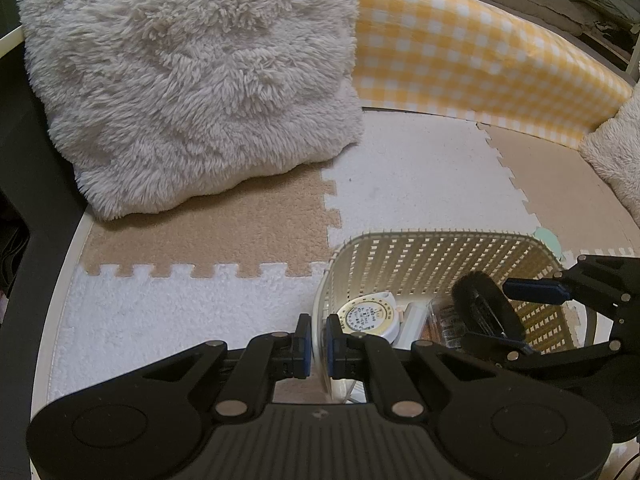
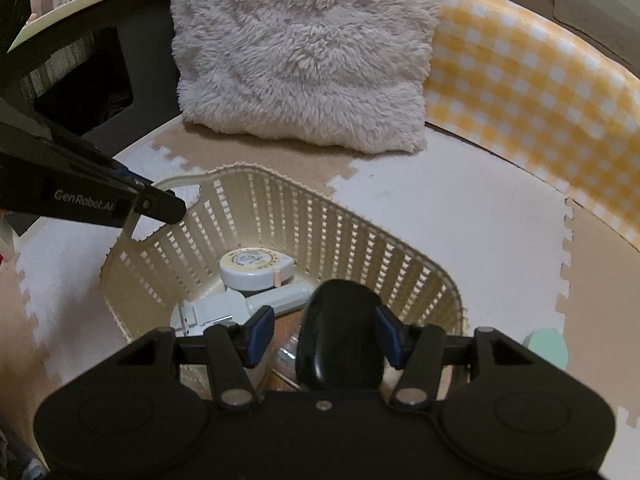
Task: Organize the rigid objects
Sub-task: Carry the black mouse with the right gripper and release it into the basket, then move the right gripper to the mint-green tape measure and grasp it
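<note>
A cream slatted basket (image 1: 440,256) (image 2: 360,232) sits on the foam mat. Inside lie a round tape measure (image 1: 370,314) (image 2: 256,268), a white box-like item (image 2: 256,302) and a clear packet. My left gripper (image 1: 318,340) is shut on the basket's left rim; it shows in the right wrist view (image 2: 160,206) at the handle hole. My right gripper (image 2: 324,336) (image 1: 520,316) is over the basket with its jaws wide. A black oval object (image 2: 340,336) (image 1: 486,306) sits between them; the right pad touches it and a gap shows at the left pad.
A fluffy cream pillow (image 1: 192,80) (image 2: 304,52) leans at the back. A yellow checked cushion (image 1: 480,52) (image 2: 532,92) borders the mat on the right. A mint green piece (image 2: 548,346) lies right of the basket. Dark shelving (image 2: 80,60) stands at the left.
</note>
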